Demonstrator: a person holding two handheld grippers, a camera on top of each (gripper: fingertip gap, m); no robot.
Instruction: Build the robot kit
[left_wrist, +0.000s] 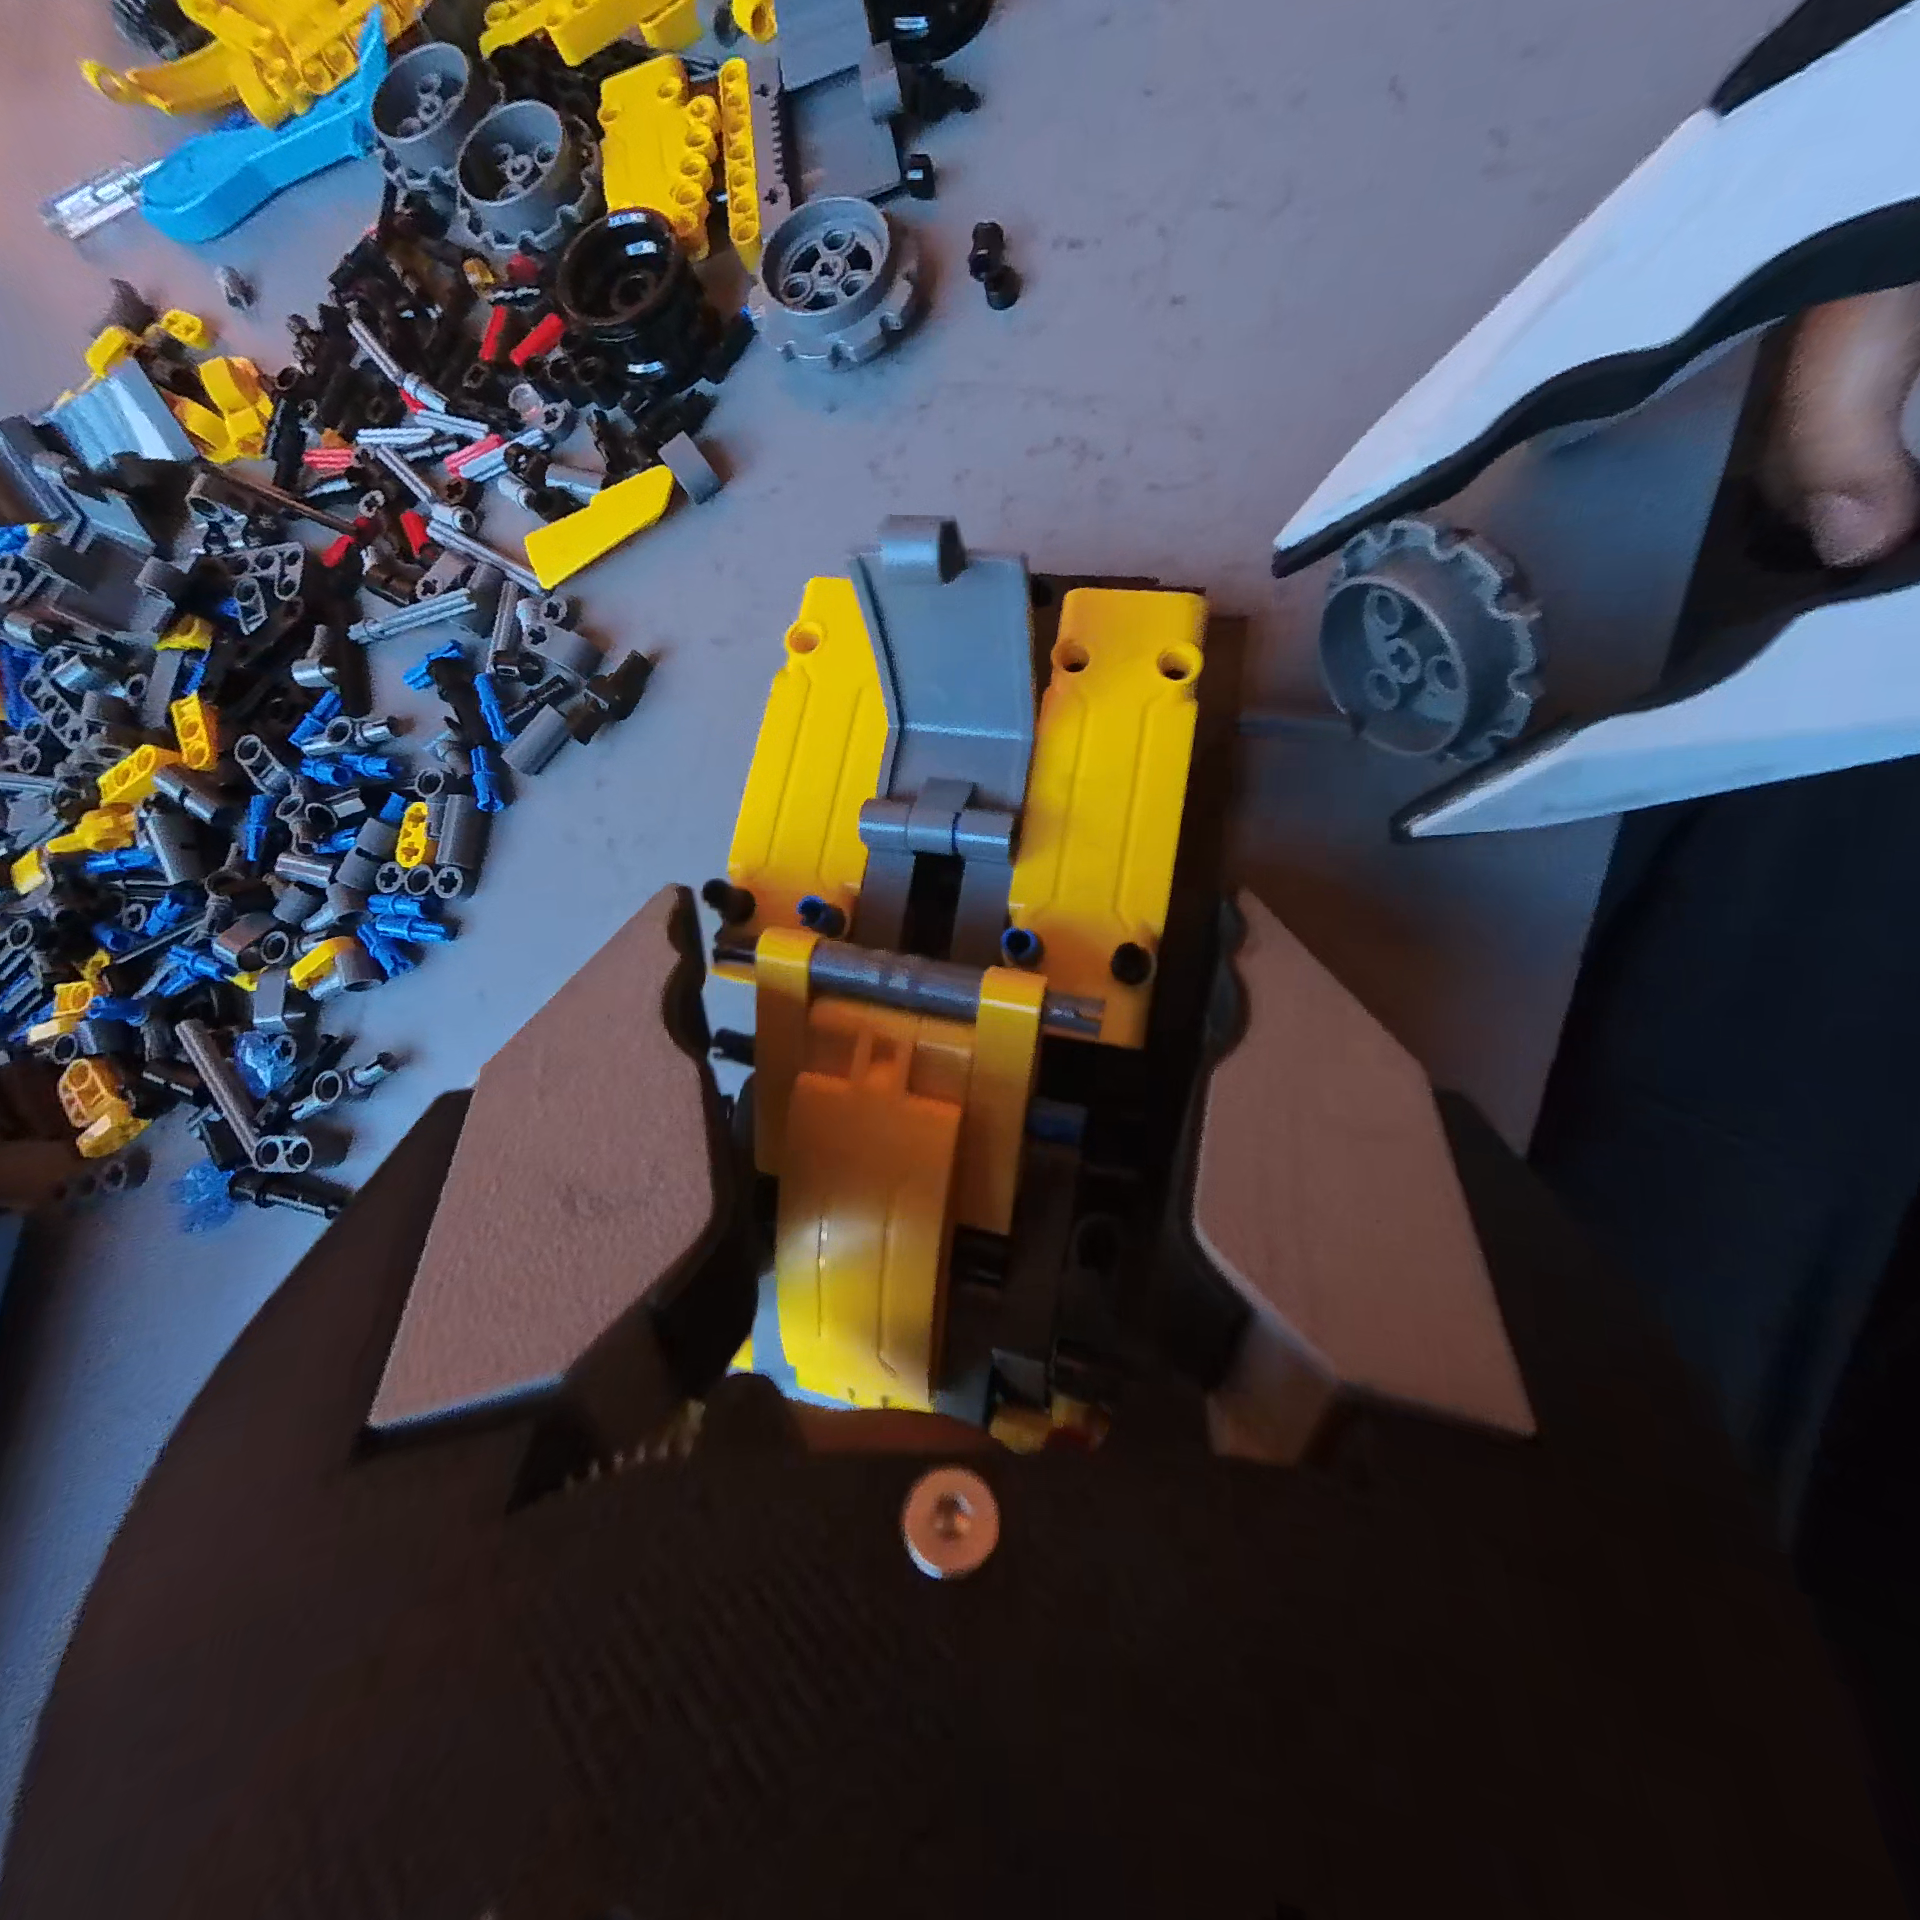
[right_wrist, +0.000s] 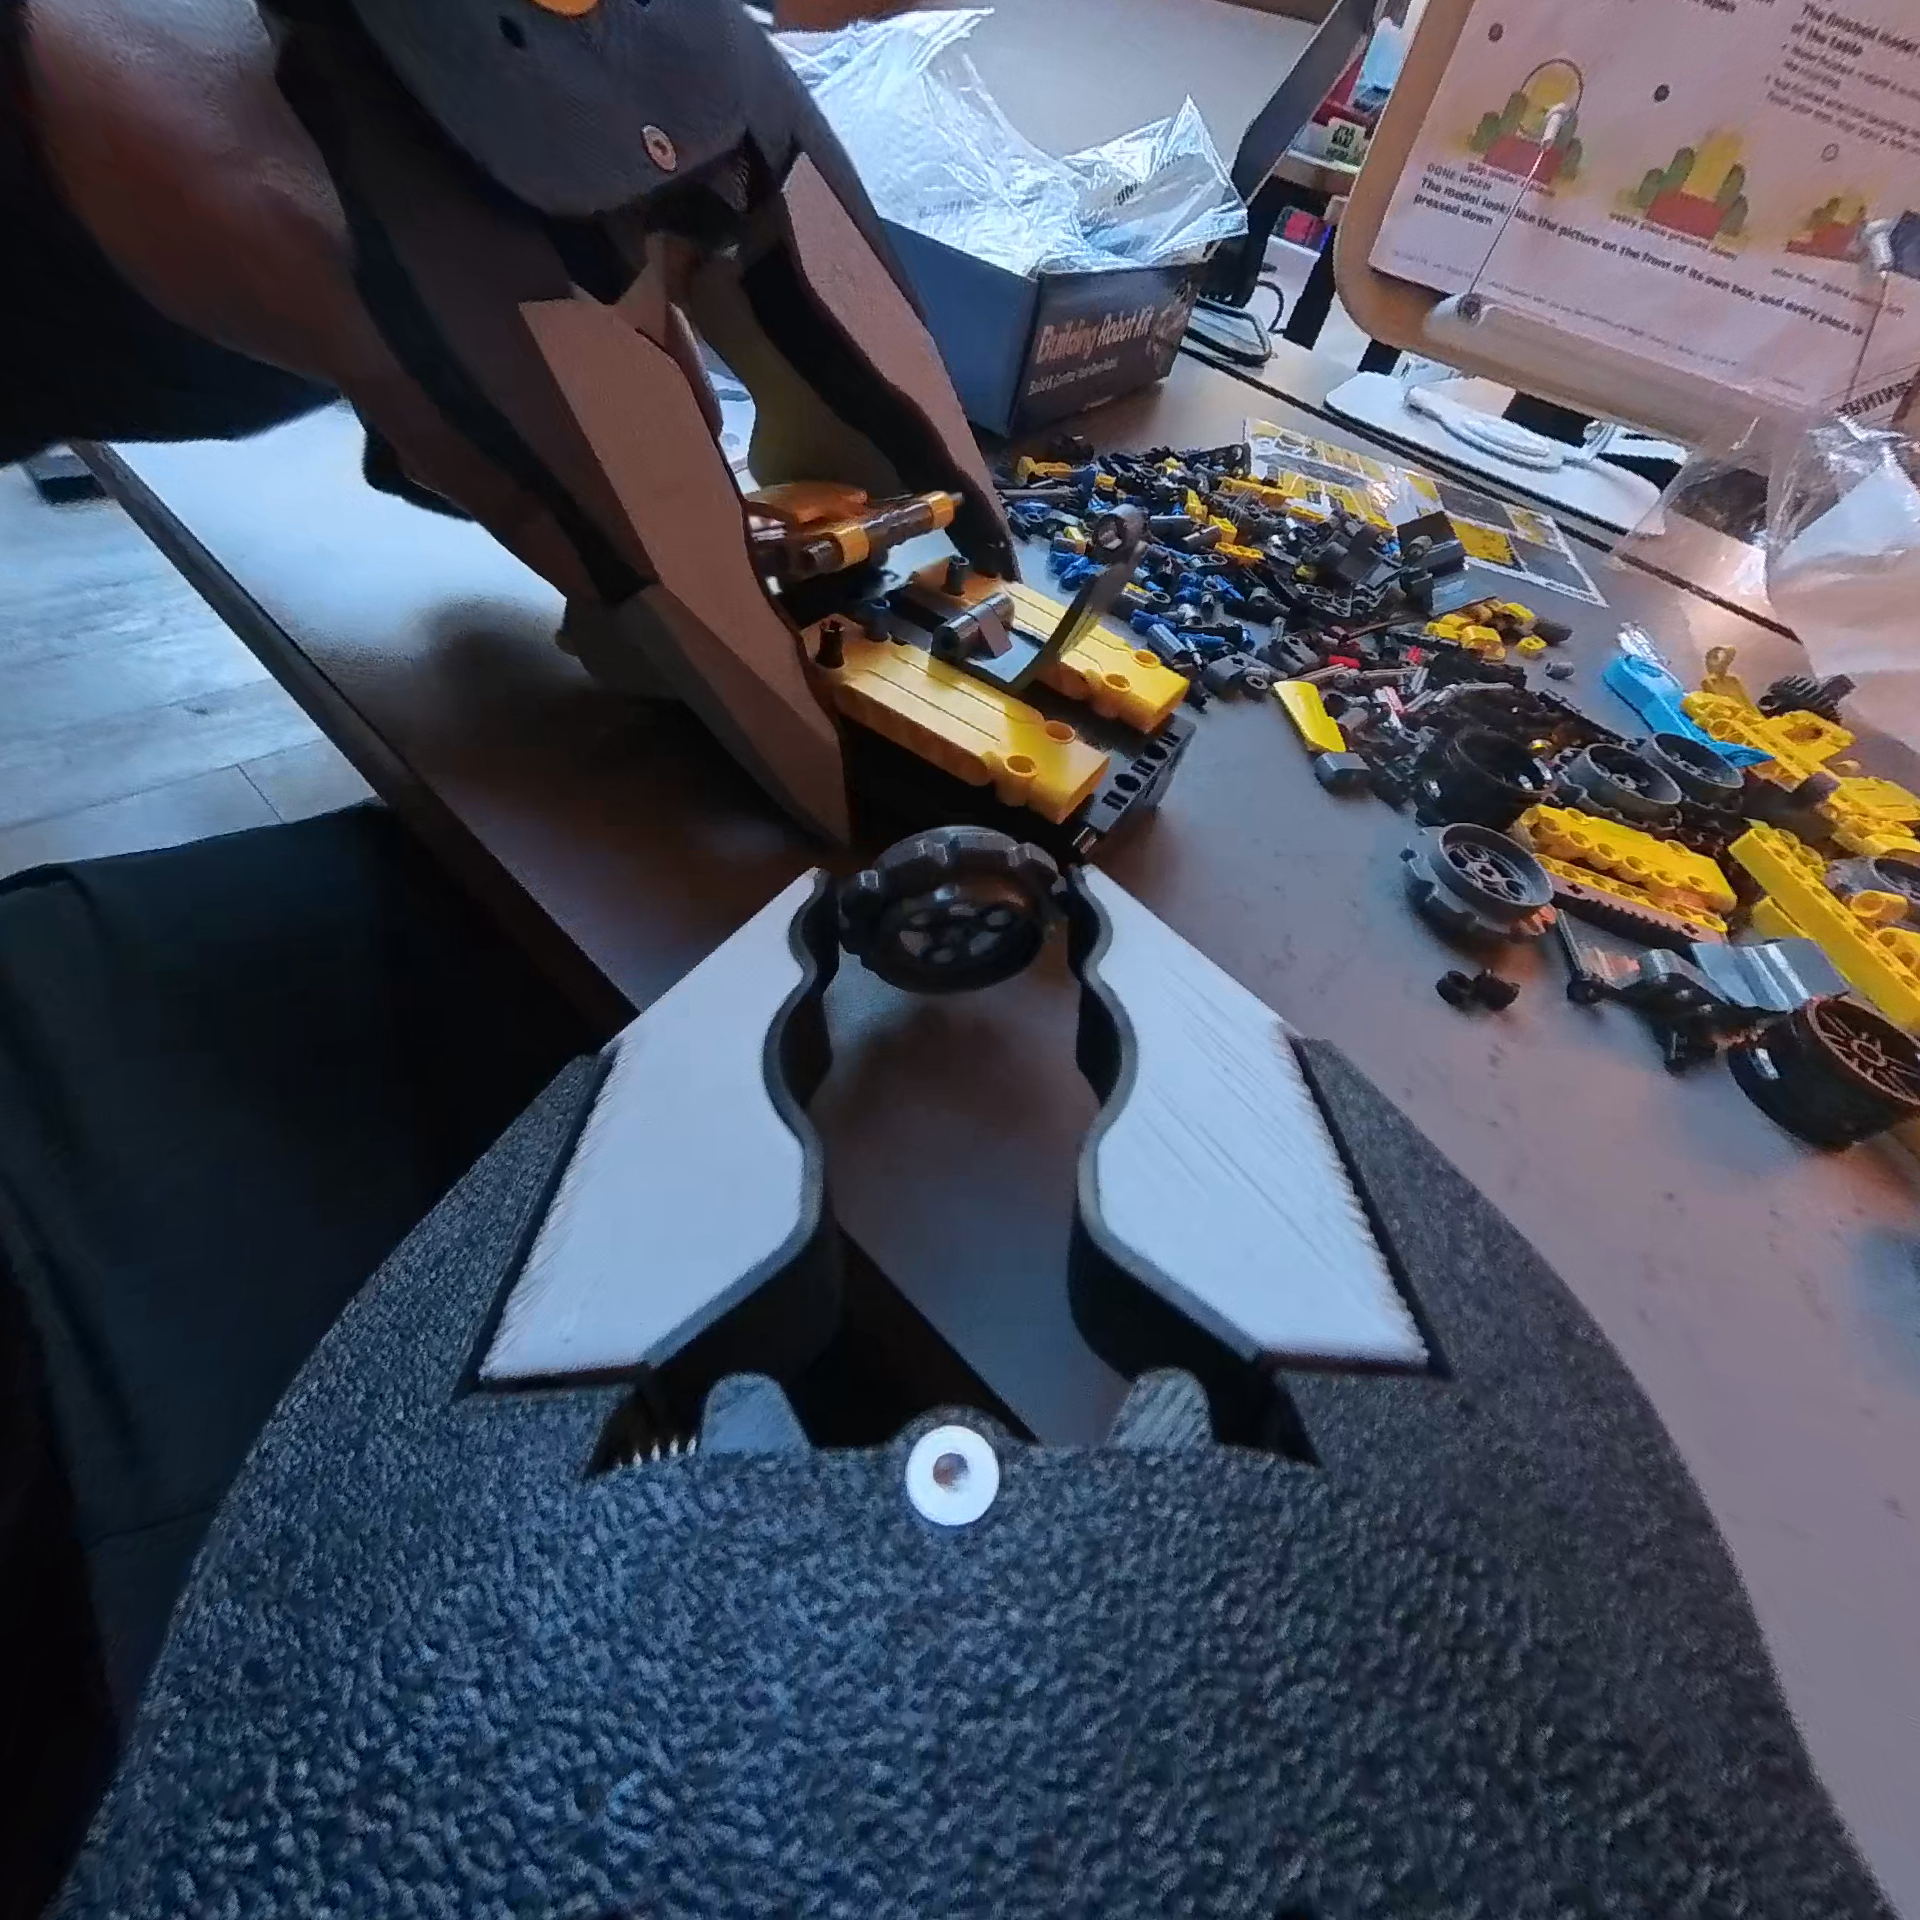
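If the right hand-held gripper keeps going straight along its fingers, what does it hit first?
Likely the yellow and black brick model: the right hand-held gripper holds a grey wheel just short of its black side. Depth is unclear.

Two grippers show — one brown-fingered (left_wrist: 956, 935), one white-fingered (right_wrist: 951, 899). One yellow-and-grey built model (left_wrist: 966, 790) stands on one table (left_wrist: 1195, 312). Loose grey toothed wheels number four — one (left_wrist: 1429, 649) apart, three (left_wrist: 831, 275) by the uncountable small-parts pile (left_wrist: 260, 779).
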